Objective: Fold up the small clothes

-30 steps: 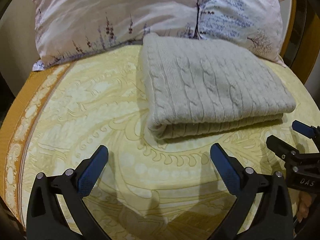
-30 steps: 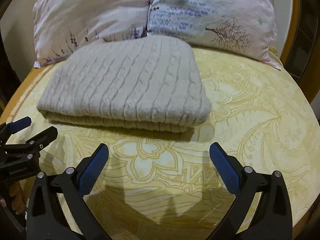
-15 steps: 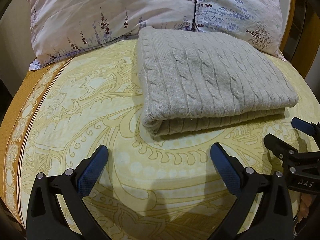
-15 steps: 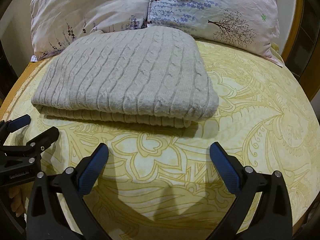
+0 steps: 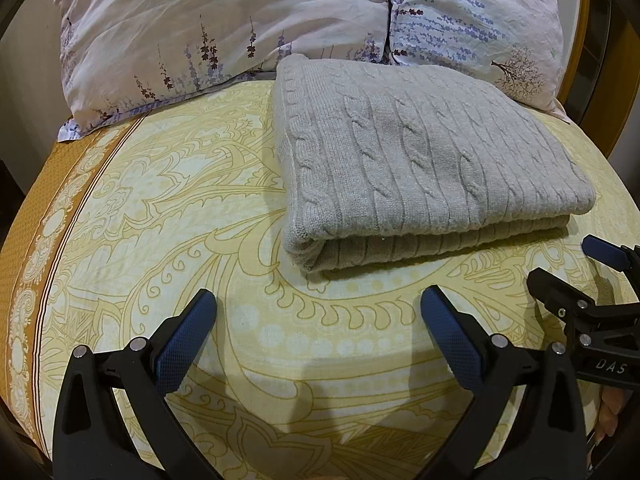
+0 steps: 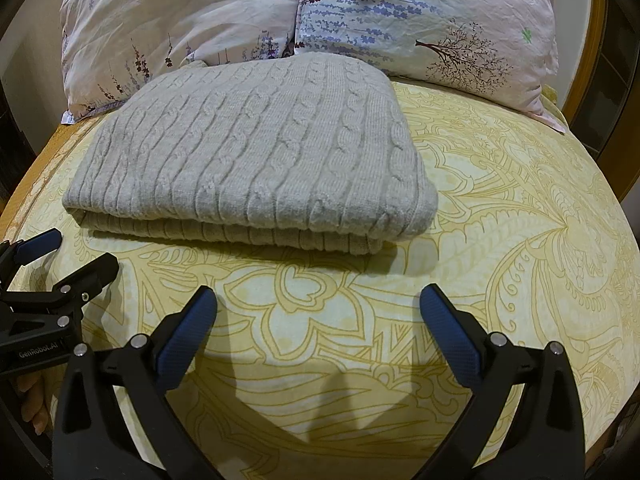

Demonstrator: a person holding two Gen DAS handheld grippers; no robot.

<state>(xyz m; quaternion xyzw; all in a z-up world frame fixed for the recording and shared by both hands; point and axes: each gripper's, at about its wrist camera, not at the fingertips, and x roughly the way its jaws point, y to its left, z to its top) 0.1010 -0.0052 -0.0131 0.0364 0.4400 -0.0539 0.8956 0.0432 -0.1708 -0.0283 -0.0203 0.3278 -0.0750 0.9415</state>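
Note:
A grey cable-knit sweater (image 5: 424, 160) lies folded into a neat rectangle on the yellow patterned bedsheet (image 5: 180, 208); it also shows in the right wrist view (image 6: 256, 160). My left gripper (image 5: 318, 320) is open and empty, hovering over the sheet just short of the sweater's near folded edge. My right gripper (image 6: 318, 320) is open and empty, also just short of that edge. Each gripper shows in the other's view: the right one at the right edge (image 5: 576, 276), the left one at the left edge (image 6: 60, 256).
Two floral pillows (image 5: 224, 20) (image 6: 432, 16) lean behind the sweater at the bed head. An orange border strip (image 5: 36, 216) runs down the sheet's left side. A wooden bed frame (image 6: 592, 48) stands at the right.
Both grippers have moved closer to the sweater and tilted down a little, so it sits larger and nearer in both views. Both stayed open. The sweater has not moved.

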